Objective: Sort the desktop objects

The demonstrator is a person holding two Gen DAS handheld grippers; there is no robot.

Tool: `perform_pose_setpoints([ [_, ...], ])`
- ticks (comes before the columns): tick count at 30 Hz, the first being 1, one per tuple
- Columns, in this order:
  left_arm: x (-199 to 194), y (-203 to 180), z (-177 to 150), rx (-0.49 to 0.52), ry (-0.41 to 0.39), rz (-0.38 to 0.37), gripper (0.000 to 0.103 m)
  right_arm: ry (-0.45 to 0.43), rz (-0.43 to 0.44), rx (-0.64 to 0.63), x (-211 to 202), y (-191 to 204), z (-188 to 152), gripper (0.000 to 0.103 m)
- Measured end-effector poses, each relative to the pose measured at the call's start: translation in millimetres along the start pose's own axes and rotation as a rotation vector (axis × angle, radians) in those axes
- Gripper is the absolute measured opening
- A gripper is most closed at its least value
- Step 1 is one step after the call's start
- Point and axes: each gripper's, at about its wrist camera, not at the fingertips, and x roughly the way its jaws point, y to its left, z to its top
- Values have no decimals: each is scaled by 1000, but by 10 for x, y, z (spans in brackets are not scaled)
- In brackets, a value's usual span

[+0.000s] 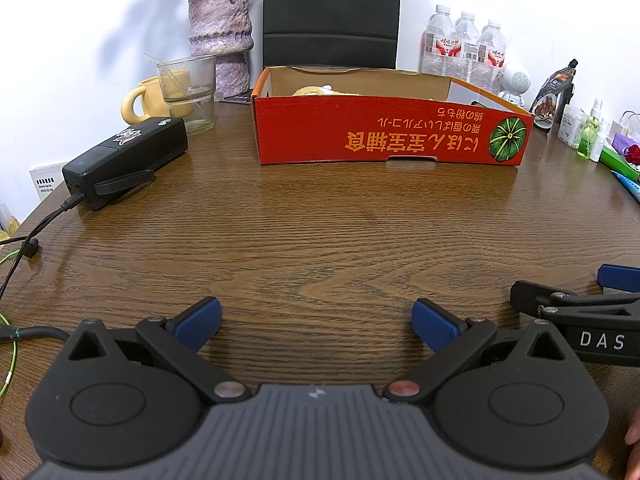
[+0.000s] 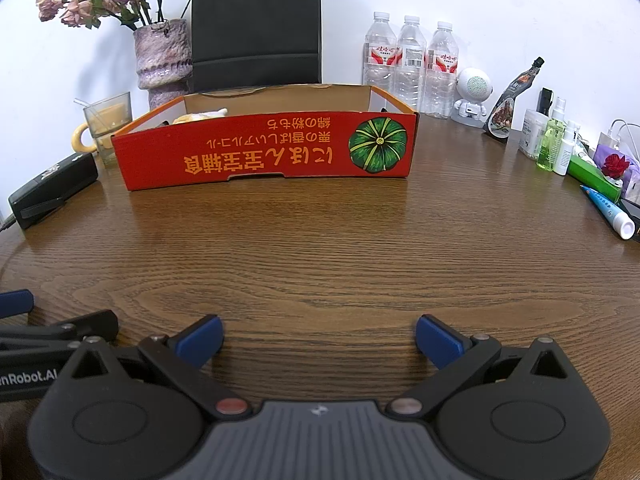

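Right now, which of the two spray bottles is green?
The taller spray bottle, holding green liquid; the shorter bottle beside it is white.

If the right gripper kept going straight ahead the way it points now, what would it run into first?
Most likely the red cardboard box. The right gripper is open and empty, low over the bare wooden table, and nothing lies between its fingers and the box's front wall. If it is angled downward, it could meet the tabletop first.
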Motion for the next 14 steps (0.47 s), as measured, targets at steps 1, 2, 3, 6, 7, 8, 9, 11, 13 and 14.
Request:
perform_pose_setpoints([
  [1, 0, -2, 0, 0, 0, 0, 103, 0, 0, 0, 0, -1, 0, 103],
  [2, -1, -3, -1, -1, 0, 0, 103, 0, 0, 0, 0, -3, 0, 103],
  [3, -1, -3, -1, -1, 0, 0, 103, 0, 1, -1, 0, -4, 0, 103],
  [6, -1, -4, -2, 0, 0, 1, 103, 0, 1, -1, 0, -12, -1, 103],
  [7, -1, -5, -2, 0, 0, 1, 103, 0, 1, -1, 0, -13, -1, 103],
  [8, -1, -5, -2, 0, 0, 1, 103, 0, 1, -1, 1, -14, -1, 103],
  [9, -1, -6, -3, 0, 0, 1, 103, 0, 1, -1, 1, -13, -1, 103],
  [11, -1, -7, -3, 0, 0, 1, 103, 0, 1, -1, 1, -13, -1, 103],
  [13, -2, -6, -3, 0, 0, 1, 103, 0, 1, -1, 1, -14, -1, 103],
  [14, -1, -6, -3, 0, 0, 1, 103, 0, 1, -1, 1, -13, -1, 103],
])
